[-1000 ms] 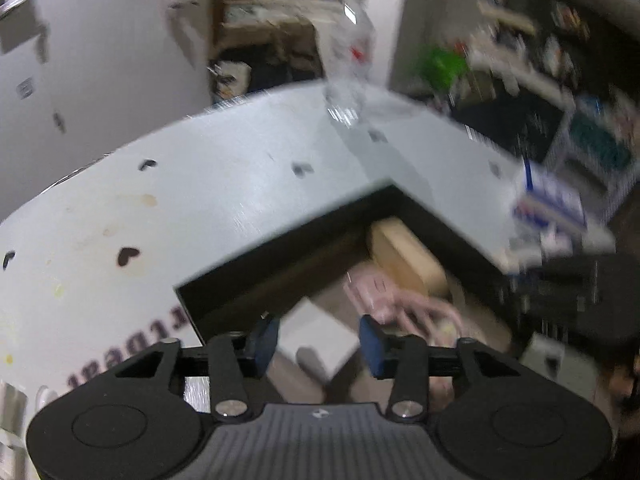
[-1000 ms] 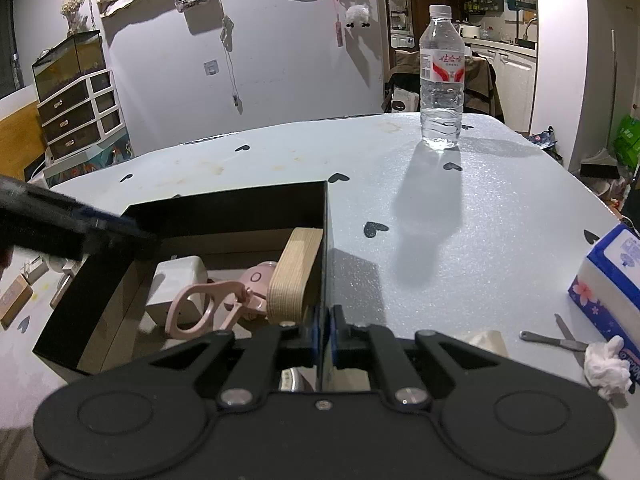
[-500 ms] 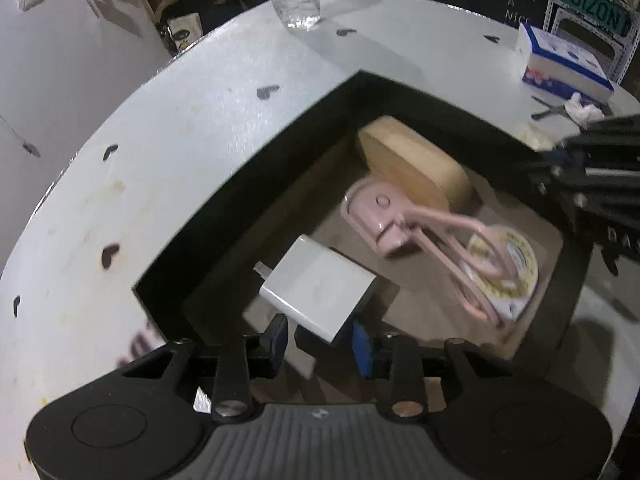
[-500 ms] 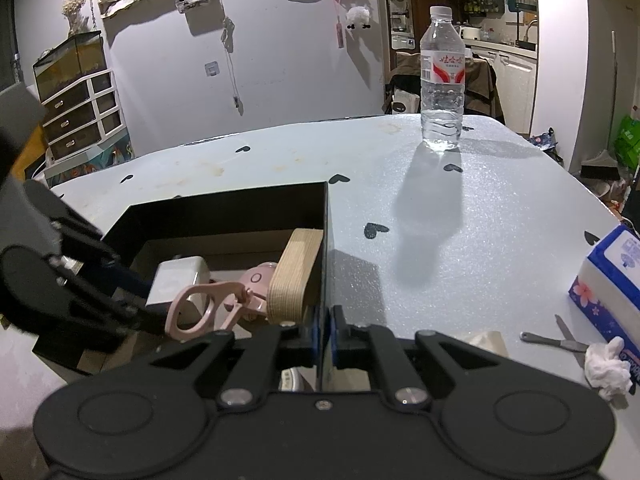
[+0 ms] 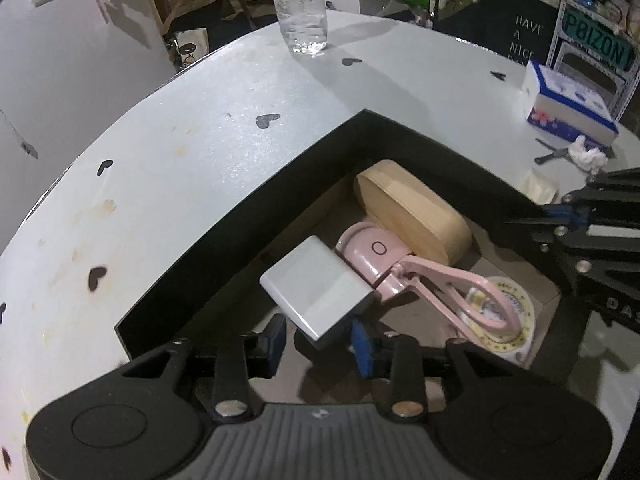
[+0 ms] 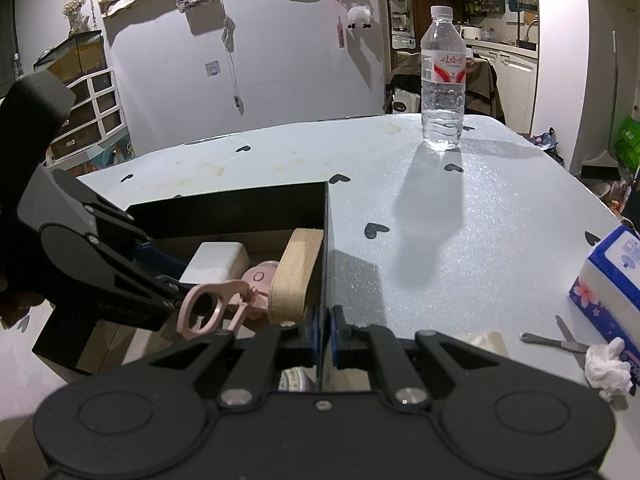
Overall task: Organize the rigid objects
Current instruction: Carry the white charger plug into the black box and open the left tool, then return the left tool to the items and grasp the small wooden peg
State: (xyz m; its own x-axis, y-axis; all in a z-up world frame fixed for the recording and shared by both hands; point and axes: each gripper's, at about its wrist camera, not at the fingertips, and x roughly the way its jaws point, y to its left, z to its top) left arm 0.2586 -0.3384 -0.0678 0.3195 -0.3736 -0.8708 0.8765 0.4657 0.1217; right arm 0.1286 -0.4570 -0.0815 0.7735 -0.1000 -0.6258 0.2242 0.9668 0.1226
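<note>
The blue-padded fingers point(image 5: 276, 340) of the left gripper point(image 5: 318, 344) stand spread on either side of the near corner of a white rectangular power adapter point(image 5: 318, 290); whether the pads touch it cannot be told from either view. The fingers point(image 6: 338, 330) of the right gripper point(image 6: 325, 332) are pressed together on the thin right-hand wall of an open black cardboard box point(image 6: 326, 240). The box rests on a pale grey tabletop printed with small black hearts point(image 5: 208, 152), which carries some yellowish stains toward its left side. Inside the box, the adapter lies tilted against a pink clip-handled device with a round head point(image 5: 400, 272); a tan wooden oval case point(image 5: 412, 212) stands on edge in the far corner, and a round yellow-and-white tape roll point(image 5: 508, 320) lies beneath the pink handle loop. On the table beyond the box stands a clear plastic water bottle with a red-and-white label point(image 6: 442, 84). To the right lie a blue-and-white tissue box point(image 6: 608, 280), a small metal tool point(image 6: 556, 342) and a crumpled white tissue point(image 6: 608, 368), all well apart from the black box. The room behind shows a white wall with hung items and a white drawer unit point(image 6: 96, 116). The left gripper reaches down into the box from its left side, angled toward the adapter; the right gripper lies level at the box's near right corner.
</note>
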